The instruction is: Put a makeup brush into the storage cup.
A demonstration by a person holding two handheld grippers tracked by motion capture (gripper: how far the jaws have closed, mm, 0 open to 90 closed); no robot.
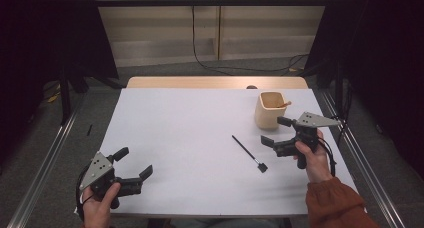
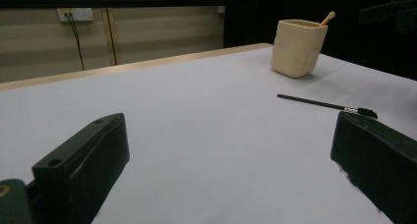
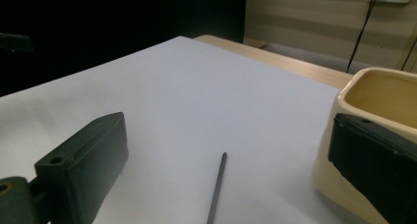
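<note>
Inside the cream cup (image 1: pixel 270 109) a wooden stick (image 1: pixel 283 105) leans.

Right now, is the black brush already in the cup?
No, the black brush lies flat on the white table in front of the cup, near the right hand-held gripper, whose jaws are open and empty.
</note>
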